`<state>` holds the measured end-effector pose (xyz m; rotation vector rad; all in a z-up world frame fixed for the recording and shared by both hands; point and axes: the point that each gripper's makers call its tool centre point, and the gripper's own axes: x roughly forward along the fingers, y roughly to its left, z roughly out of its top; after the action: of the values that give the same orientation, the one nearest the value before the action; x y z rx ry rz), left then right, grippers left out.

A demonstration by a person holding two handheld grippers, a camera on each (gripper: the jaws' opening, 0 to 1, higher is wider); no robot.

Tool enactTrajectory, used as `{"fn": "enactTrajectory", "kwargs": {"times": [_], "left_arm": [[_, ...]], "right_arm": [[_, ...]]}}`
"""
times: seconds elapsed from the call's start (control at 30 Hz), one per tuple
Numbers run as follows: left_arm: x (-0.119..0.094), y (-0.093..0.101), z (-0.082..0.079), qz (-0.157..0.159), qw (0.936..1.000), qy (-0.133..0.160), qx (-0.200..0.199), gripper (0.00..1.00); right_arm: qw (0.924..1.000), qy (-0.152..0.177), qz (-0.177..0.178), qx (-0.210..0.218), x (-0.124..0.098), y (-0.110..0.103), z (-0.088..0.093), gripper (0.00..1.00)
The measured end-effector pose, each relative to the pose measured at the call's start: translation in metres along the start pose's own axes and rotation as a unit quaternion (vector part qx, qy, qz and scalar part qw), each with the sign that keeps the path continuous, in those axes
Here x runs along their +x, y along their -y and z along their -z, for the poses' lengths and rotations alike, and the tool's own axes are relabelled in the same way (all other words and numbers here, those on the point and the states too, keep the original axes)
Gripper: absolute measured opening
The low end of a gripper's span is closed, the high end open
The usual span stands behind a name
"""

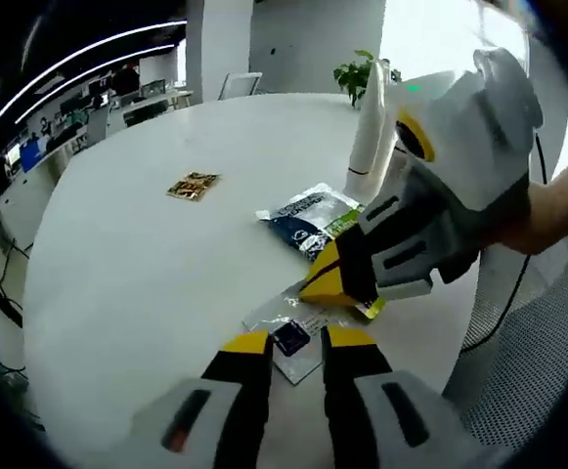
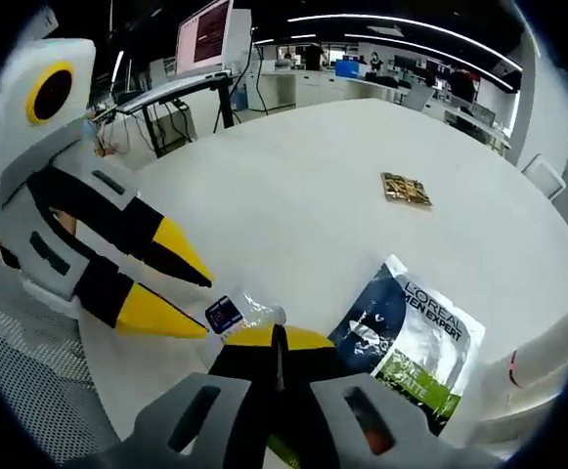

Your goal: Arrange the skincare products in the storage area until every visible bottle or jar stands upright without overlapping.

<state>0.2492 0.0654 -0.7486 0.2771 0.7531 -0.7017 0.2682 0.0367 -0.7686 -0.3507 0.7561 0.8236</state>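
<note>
White table [image 1: 147, 254]: round, mostly bare; its edge runs just behind both grippers; open room toward the far side
Bottle [image 1: 370, 132]: one, white, upright near the far right edge
Sachets: three, all flat; L'Oreal sachet [image 2: 411, 337] beside the clear sachet [image 1: 293, 337]; gold sachet [image 2: 406, 189] well apart
Left gripper [image 1: 296, 344]: jaws parted, astride the clear sachet's near end
Right gripper [image 2: 276, 342]: jaws clenched on the clear sachet's edge

white bottle [image 1: 370, 132] top hidden (by claw)
</note>
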Motion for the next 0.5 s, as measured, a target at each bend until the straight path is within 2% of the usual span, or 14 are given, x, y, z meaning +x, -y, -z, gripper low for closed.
{"fn": "enactTrajectory", "kwargs": {"times": [0.1,0.23,0.3,0.37,0.5], "left_arm": [[0.006,0.001,-0.002,0.000,0.9999,0.000,0.011,0.24],[0.012,-0.005,-0.004,-0.018,0.9982,-0.003,0.057,0.22],[0.017,-0.006,0.002,-0.017,0.9981,-0.014,0.057,0.23],[0.020,-0.006,0.002,-0.013,0.9984,-0.001,0.056,0.23],[0.019,-0.006,0.002,-0.017,0.9984,-0.006,0.054,0.23]], "right_arm": [[0.9999,-0.002,-0.004,-0.011,-0.001,0.000,0.000,0.01],[0.9997,-0.003,-0.009,-0.025,0.000,0.000,0.000,0.01],[0.9995,-0.004,-0.010,-0.029,-0.001,-0.001,-0.001,0.01],[0.9994,-0.005,-0.010,-0.033,-0.002,-0.001,-0.001,0.01],[0.9988,-0.001,-0.016,-0.046,-0.001,-0.001,-0.001,0.01]]}}
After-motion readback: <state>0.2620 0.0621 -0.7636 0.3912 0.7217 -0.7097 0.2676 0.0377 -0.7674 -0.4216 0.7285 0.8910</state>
